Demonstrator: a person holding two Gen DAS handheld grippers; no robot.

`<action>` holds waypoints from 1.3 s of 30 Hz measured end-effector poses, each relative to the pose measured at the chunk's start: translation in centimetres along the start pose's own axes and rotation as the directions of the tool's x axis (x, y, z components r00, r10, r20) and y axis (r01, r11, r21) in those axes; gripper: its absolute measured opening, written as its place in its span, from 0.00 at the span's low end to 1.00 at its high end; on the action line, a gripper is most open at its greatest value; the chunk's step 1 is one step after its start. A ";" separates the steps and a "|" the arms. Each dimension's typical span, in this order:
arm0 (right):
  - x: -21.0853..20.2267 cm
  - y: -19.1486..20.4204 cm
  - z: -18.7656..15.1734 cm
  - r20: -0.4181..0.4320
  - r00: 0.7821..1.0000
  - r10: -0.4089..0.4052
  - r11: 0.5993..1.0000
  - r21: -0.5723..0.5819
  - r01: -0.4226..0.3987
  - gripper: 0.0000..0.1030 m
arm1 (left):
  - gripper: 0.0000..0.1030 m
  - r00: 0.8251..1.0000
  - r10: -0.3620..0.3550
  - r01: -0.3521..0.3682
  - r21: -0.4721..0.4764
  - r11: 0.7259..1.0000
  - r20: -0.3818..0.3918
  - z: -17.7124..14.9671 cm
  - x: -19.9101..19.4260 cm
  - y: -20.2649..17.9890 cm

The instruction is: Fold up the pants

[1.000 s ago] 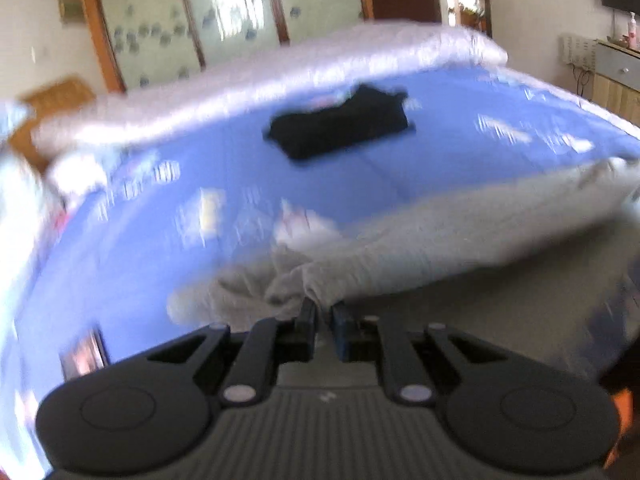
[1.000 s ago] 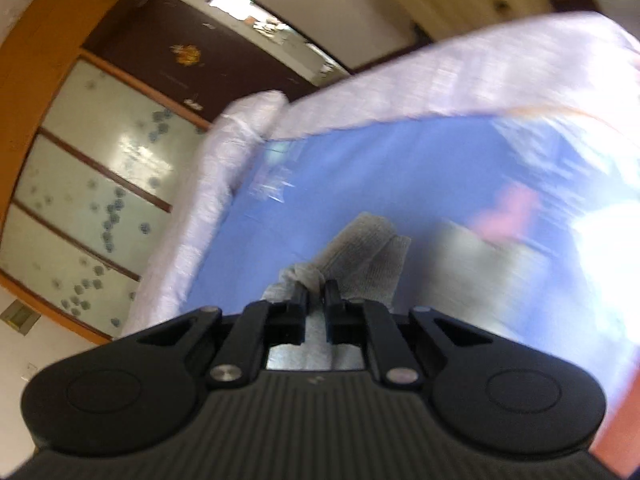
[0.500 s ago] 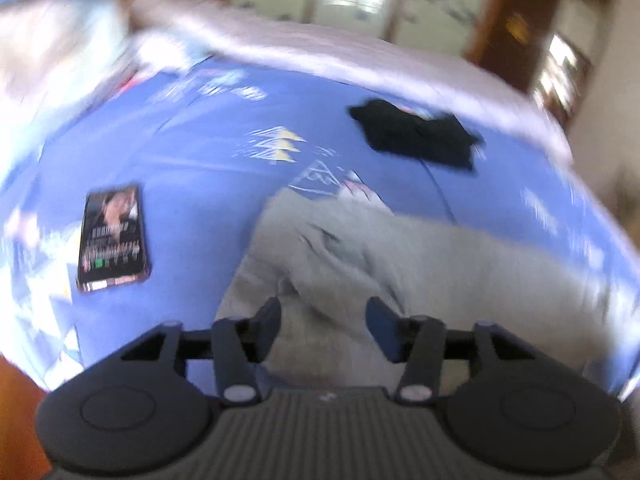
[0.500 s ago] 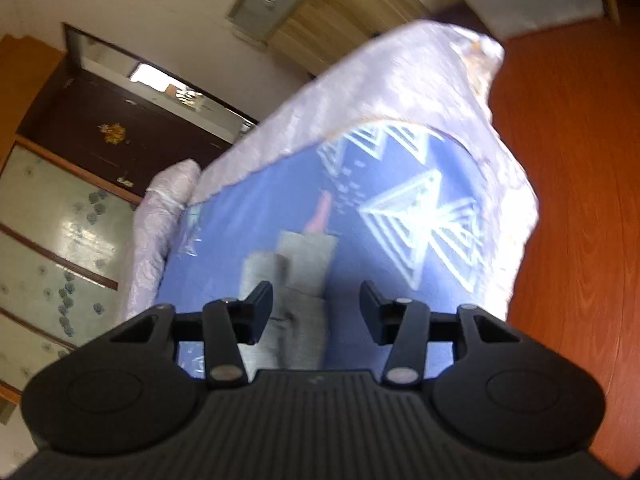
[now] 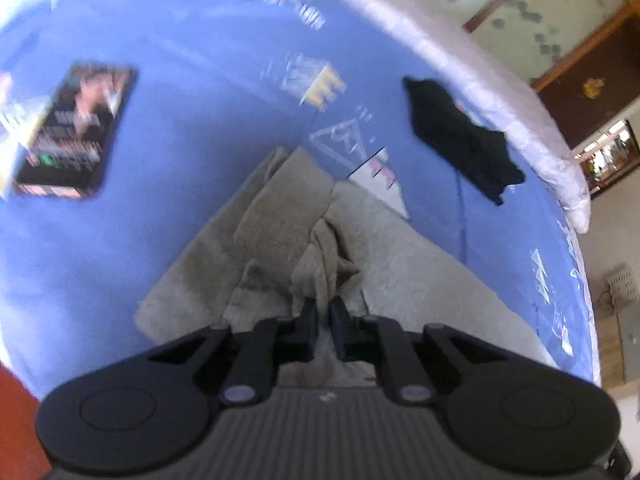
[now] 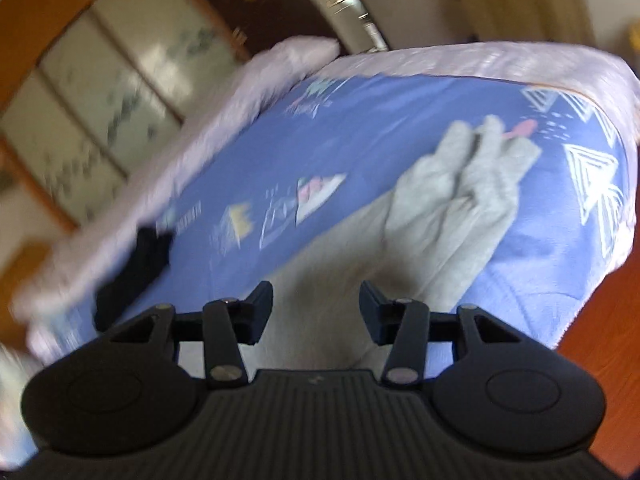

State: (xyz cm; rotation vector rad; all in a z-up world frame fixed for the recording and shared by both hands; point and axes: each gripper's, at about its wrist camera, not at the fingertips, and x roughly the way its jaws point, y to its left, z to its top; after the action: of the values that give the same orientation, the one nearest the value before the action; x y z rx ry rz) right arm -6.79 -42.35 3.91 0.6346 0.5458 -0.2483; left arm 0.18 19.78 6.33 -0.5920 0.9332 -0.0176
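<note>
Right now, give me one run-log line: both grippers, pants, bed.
left gripper: shut on grey fleece pants | right gripper: open, empty, above pants | pants: bunched on blue patterned bedsheet | fold: not finished

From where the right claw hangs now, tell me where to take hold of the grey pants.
Grip the grey pants at the leg ends, where the two legs lie bunched together at the far end on the blue sheet. Come in from above and along the legs with the right claw, which stands open. The left claw is shut on the bunched waist end.
</note>
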 end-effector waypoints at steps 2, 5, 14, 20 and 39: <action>0.4 0.4 0.0 -0.017 0.999 0.028 0.999 -0.018 -0.028 0.49 | 0.07 0.999 0.011 -0.013 0.035 0.999 0.042 -0.9 -2.7 0.0; 1.2 1.0 -0.1 -0.036 0.999 0.038 0.998 -0.051 -0.040 0.50 | 0.07 0.998 0.037 -0.037 0.003 0.999 0.053 -2.4 -4.5 1.5; 3.1 0.2 -0.6 -0.131 0.991 0.030 0.999 0.017 -0.029 0.49 | 0.22 0.982 0.189 -0.188 0.028 0.982 -0.026 -3.8 -2.0 1.9; -2.2 -5.0 3.0 0.115 0.988 -0.105 0.979 0.185 0.082 0.49 | 0.36 0.969 0.123 -0.127 0.008 0.992 0.213 -1.0 -8.4 0.8; -0.7 -9.2 6.6 0.239 0.954 -0.179 0.970 0.206 0.130 0.10 | 0.36 0.979 0.198 -0.175 0.328 0.929 -0.039 -4.7 7.1 -8.8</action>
State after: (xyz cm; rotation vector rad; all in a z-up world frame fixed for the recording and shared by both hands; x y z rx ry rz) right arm -8.15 -53.59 4.17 0.7315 0.3245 -0.5283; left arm 3.01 8.31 3.21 -0.1977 1.0270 -0.0207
